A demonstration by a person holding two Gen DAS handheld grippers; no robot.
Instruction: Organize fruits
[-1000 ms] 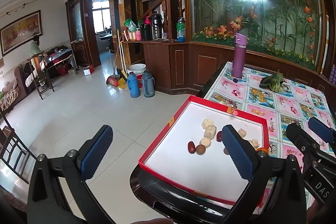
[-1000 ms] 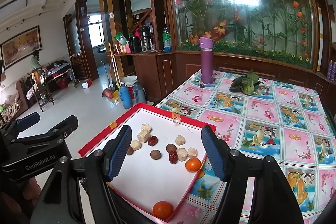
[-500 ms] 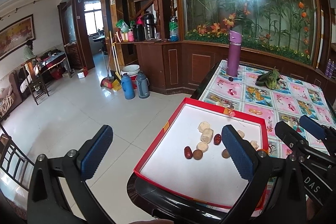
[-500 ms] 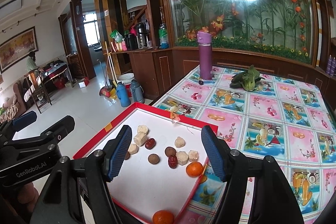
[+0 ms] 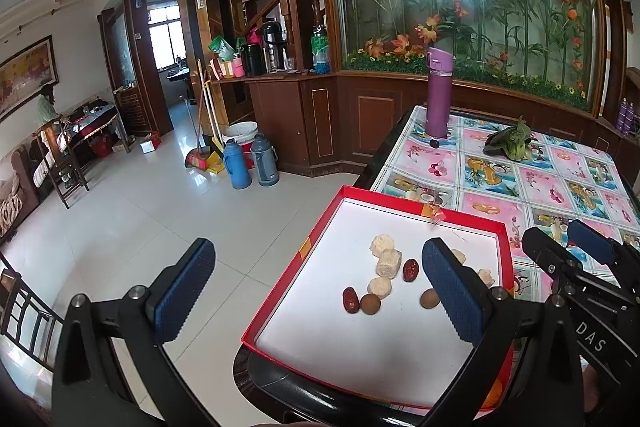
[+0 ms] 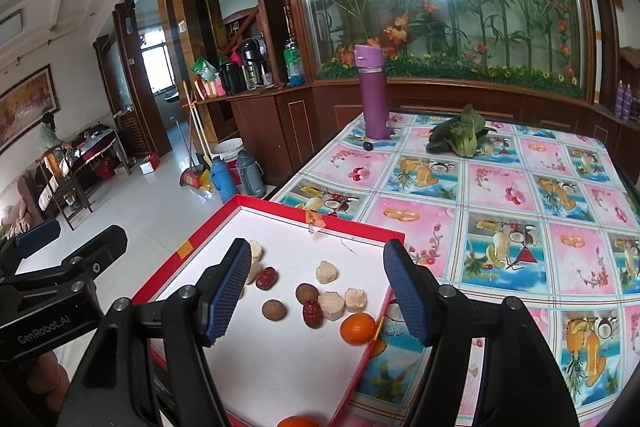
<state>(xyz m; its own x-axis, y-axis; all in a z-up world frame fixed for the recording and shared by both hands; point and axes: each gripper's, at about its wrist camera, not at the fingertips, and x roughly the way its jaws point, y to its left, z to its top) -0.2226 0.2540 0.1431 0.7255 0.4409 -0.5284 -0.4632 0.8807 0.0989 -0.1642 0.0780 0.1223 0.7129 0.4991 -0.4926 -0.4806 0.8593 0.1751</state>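
The left tongs (image 5: 316, 291) hang wide apart, holding nothing, over the left edge of the red tray (image 6: 188, 245) on the worktop (image 6: 520, 195). The right tongs (image 6: 318, 291) gape too, empty, right above the fruit, maybe ready to pick. I count two oranges (image 6: 357, 327), three red dates (image 6: 312, 314) and three brown balls (image 6: 274, 309).

We see a glossy plastic cloth (image 6: 500, 195) over the desk, and a red cardboard tray (image 6: 362, 363) with a matt white floor. The claw pads (image 6: 228, 287) look like ribbed blue rubber on matt black plastic arms with metal screws. The orange (image 6: 357, 327) is shiny; the floor tiles (image 5: 132, 227) gleam.
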